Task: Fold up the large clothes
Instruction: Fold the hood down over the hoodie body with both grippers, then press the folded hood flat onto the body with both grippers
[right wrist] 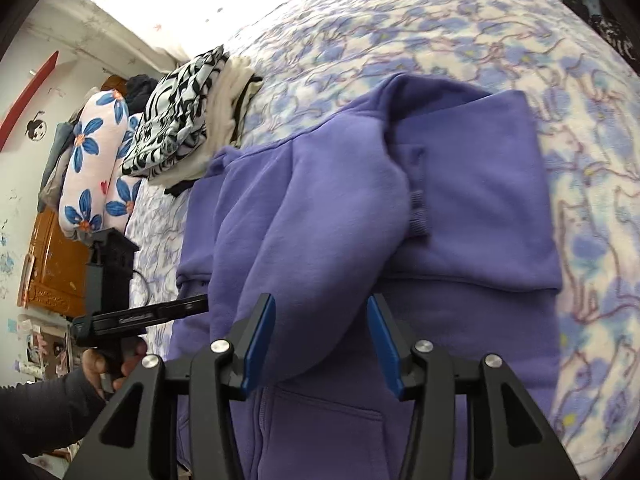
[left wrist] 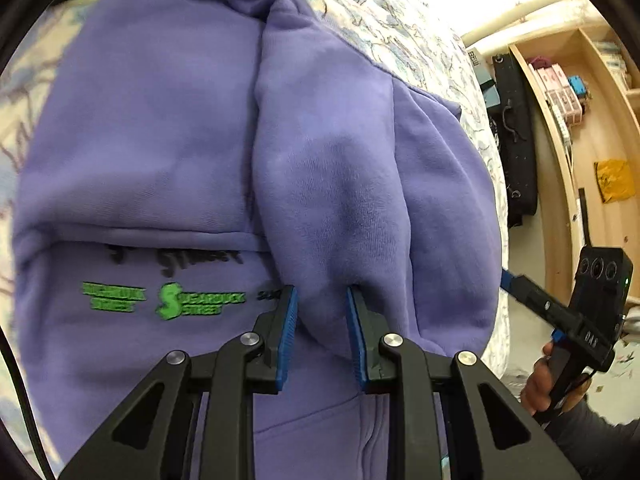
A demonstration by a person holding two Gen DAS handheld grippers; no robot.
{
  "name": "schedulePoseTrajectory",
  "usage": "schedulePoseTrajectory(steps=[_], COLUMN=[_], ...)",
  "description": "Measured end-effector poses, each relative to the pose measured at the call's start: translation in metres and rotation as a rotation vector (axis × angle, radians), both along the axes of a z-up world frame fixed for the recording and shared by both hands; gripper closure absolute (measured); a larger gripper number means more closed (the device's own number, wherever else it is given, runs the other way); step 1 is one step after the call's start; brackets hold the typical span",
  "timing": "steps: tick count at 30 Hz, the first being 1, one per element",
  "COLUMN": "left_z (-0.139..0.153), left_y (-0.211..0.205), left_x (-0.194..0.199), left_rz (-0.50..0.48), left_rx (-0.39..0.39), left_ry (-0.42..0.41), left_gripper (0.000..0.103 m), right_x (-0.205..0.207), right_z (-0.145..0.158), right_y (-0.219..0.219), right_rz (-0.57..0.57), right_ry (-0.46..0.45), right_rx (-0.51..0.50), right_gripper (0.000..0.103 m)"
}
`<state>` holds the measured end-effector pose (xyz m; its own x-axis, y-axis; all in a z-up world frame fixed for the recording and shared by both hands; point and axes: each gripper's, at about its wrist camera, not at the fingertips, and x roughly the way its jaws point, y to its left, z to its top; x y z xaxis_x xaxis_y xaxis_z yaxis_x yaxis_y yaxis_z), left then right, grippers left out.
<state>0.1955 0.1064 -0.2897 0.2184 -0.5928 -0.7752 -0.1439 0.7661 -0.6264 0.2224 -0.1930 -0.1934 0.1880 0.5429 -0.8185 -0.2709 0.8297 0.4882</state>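
Note:
A purple hoodie with green lettering lies on the flowered bed. It also shows in the right wrist view, with a sleeve folded across the body. My left gripper is open, its blue pads on either side of a hanging fold of purple fabric. My right gripper is open too, with a rounded fold of the hoodie between its fingers. Each gripper appears in the other's view, the right one at the hoodie's right edge and the left one at its left edge.
The bedspread has a blue flower print. A stack of folded clothes and a flowered pillow lie at the bed's far left. A wooden shelf unit and a black case stand beside the bed.

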Motion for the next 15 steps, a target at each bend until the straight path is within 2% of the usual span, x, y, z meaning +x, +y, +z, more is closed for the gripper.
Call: schedulePoseTrajectory(steps=[5,10,12,13,15], left_z=[-0.020,-0.033,-0.031,-0.029,-0.023], left_y=[-0.014,-0.018,-0.015,-0.017,-0.023], left_x=[0.004,0.009,0.007,0.007,0.010], left_rz=[0.008,0.034,0.042,0.040,0.045], left_rx=[-0.063,-0.155,-0.186,-0.194,-0.168], left_ry=[-0.008,-0.006,-0.022,-0.035,-0.061], left_gripper=[0.080,0.079,0.087,0.101,0.102], right_x=[0.001,0.002,0.002,0.003,0.004], right_z=[-0.020,-0.028,-0.029,-0.030,-0.031], right_y=[0.016,0.018,0.018,0.018,0.017], right_rz=[0.028,0.031,0.038,0.042,0.048], right_ry=[0.025,0.038,0.034,0.037,0.046], right_rx=[-0.040,-0.010,0.003,0.015,0.028], right_gripper=[0.055,0.055,0.056,0.058,0.074])
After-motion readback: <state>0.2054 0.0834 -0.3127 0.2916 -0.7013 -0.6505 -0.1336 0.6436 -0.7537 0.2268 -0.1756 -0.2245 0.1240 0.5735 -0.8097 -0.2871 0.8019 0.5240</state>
